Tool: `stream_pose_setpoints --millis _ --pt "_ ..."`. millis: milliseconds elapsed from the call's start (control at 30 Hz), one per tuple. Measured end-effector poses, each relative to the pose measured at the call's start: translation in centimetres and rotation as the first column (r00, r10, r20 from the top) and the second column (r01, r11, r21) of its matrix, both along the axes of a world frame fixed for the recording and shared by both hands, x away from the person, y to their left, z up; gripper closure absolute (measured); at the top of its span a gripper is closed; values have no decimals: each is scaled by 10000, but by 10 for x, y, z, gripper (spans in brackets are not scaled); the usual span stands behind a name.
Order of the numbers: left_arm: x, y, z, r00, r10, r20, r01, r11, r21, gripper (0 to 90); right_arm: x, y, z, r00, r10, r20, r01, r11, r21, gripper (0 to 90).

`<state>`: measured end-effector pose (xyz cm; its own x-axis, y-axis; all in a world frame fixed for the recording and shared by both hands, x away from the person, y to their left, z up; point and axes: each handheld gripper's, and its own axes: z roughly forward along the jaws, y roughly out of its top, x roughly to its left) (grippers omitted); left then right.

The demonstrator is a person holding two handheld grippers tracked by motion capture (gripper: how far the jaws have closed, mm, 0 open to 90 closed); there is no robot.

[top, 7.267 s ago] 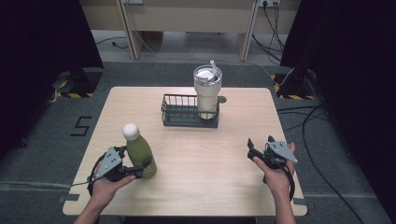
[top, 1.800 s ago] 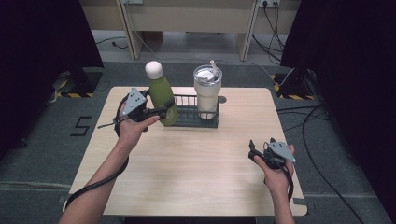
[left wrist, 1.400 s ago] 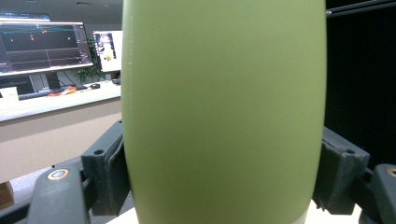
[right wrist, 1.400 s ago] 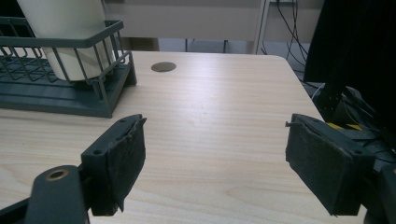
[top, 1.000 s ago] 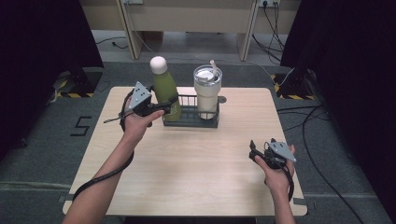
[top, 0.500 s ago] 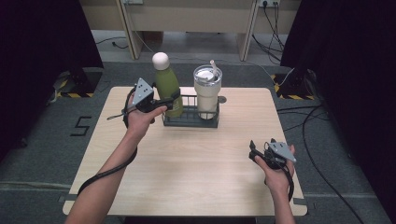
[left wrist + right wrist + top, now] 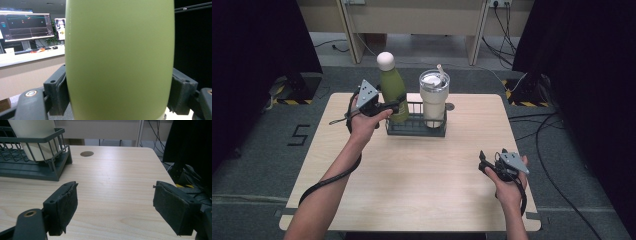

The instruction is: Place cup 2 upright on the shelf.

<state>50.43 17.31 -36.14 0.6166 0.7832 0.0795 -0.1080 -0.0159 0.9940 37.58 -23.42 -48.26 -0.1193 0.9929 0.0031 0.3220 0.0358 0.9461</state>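
A light wooden table (image 7: 412, 190) fills the middle of the high view. Near its far edge, just above centre, sits a dark wire basket (image 7: 416, 126). In the basket's right half stands a cream tumbler (image 7: 433, 98) with a clear lid and a straw; what it holds cannot be made out. At the basket's left end is a green bottle (image 7: 393, 90) with a white cap, upright, its base low at the basket; whether it rests on the basket floor cannot be told. The left gripper (image 7: 388, 106), upper left of centre, grasps the bottle at its lower body. In the left gripper view the bottle's plain green side shows between the two black pads (image 7: 58, 93), which press on it from either side; no label or writing is readable on it.

At lower right of the high view, the right gripper (image 7: 482, 161) is held just above bare table, well apart from the basket. In the right gripper view its jaws stand apart with nothing between them.

On the floor at the left edge is a marking like the figure 5 (image 7: 298, 135).
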Motion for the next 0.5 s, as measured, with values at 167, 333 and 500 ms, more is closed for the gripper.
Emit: stream_pose_setpoints --millis 167,333,500 --pt "3 -2 0 10000 -16 21 17 10000 -56 206 0 -1 0 10000 -25 3 25 10000 1 199" --pt "7 -3 1 9999 123 83 -123 9999 -16 206 0 -1 -1 10000 -17 -14 17 10000 -1 199" --pt "10 -4 0 9999 157 -30 -157 9998 -75 206 1 -1 -2 10000 -15 -42 15 10000 -5 199"
